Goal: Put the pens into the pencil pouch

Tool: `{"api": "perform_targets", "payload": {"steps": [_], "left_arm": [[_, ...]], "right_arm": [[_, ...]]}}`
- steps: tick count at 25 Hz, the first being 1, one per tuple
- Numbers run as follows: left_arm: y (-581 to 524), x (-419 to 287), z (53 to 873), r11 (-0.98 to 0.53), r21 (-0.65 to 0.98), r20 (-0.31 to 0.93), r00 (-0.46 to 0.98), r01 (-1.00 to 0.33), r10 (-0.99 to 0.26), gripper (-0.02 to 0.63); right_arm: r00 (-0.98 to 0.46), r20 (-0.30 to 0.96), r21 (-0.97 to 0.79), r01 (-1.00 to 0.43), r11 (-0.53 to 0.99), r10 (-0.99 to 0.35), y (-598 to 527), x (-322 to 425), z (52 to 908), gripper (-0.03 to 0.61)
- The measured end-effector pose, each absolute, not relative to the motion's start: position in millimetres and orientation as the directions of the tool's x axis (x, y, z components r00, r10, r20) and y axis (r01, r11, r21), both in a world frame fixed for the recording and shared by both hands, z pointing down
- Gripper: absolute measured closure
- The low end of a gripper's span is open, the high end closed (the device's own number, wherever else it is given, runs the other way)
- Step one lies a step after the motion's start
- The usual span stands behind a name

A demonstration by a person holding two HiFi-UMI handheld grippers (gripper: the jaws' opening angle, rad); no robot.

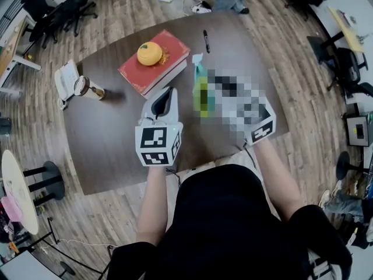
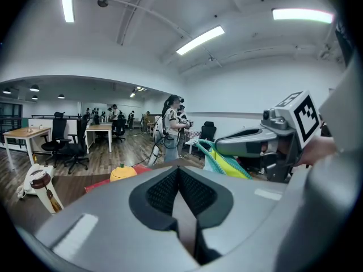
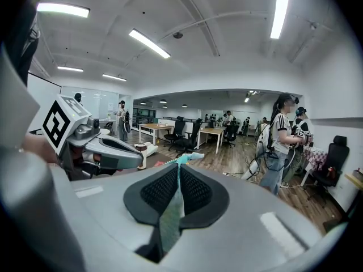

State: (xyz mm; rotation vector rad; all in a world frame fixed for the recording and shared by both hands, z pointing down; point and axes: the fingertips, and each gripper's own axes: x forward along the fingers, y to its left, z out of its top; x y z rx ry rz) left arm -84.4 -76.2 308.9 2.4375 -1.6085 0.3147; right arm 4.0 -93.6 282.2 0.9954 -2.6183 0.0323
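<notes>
A teal and yellow-green pencil pouch [image 1: 201,92] hangs over the dark table [image 1: 111,139], and my right gripper [image 3: 178,173] is shut on its teal fabric edge [image 3: 185,158]. In the head view a mosaic patch hides that gripper's jaws; only its marker cube [image 1: 260,130] shows. My left gripper [image 1: 168,93] is shut with nothing between its pads, just left of the pouch and apart from it. Its own view shows the pouch [image 2: 226,163] to the right, under the right gripper's jaws. One black pen [image 1: 206,40] lies at the table's far edge, beyond the pouch.
A red book [image 1: 165,69] with an orange pumpkin-like toy [image 1: 150,53] on it lies at the table's far left. A tipped cup [image 1: 87,87] rests at the left edge. Office chairs, desks and standing people [image 3: 281,146] surround the table.
</notes>
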Motion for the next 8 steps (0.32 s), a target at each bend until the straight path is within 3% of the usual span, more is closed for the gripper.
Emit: {"api": "perform_targets", "payload": {"steps": [8], "left_arm": [[-77.0,-84.0,313.9,-0.389,0.062,0.295,0.389,-0.919,-0.873,0.615]], "right_arm": [[-0.690,0.327,0.110,-0.650,0.752,-0.645,-94.3,5.4,284.4,0.557]]}}
